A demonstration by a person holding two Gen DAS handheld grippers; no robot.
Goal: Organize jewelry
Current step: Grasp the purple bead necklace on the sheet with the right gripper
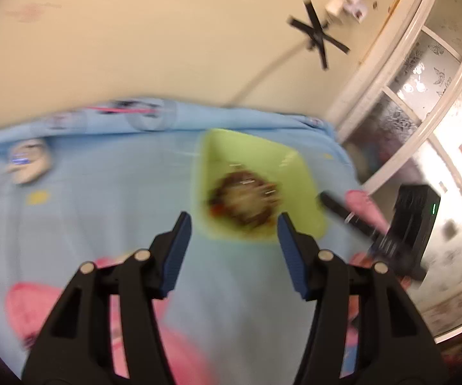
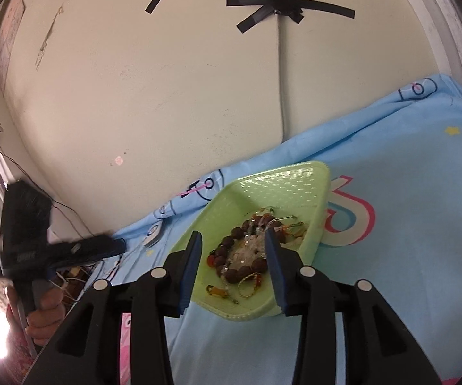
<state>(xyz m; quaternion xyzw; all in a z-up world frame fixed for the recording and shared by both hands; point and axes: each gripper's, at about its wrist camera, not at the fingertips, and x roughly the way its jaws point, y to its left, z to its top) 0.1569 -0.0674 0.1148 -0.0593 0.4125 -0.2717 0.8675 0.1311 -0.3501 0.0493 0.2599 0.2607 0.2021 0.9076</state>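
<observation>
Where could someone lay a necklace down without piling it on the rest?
The far half of the pale green plastic tray is bare, toward the cream wall. The light blue printed cloth lies open to the tray's right. It is crowded in the tray's near half, where the brown bead bracelets and chains are heaped.

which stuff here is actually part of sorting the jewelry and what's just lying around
Part of the job:
green tray
brown bead bracelet in it
small chains and charms beside it

Lying about:
blue printed sheet
black tape cross on wall
white round gadget
</observation>
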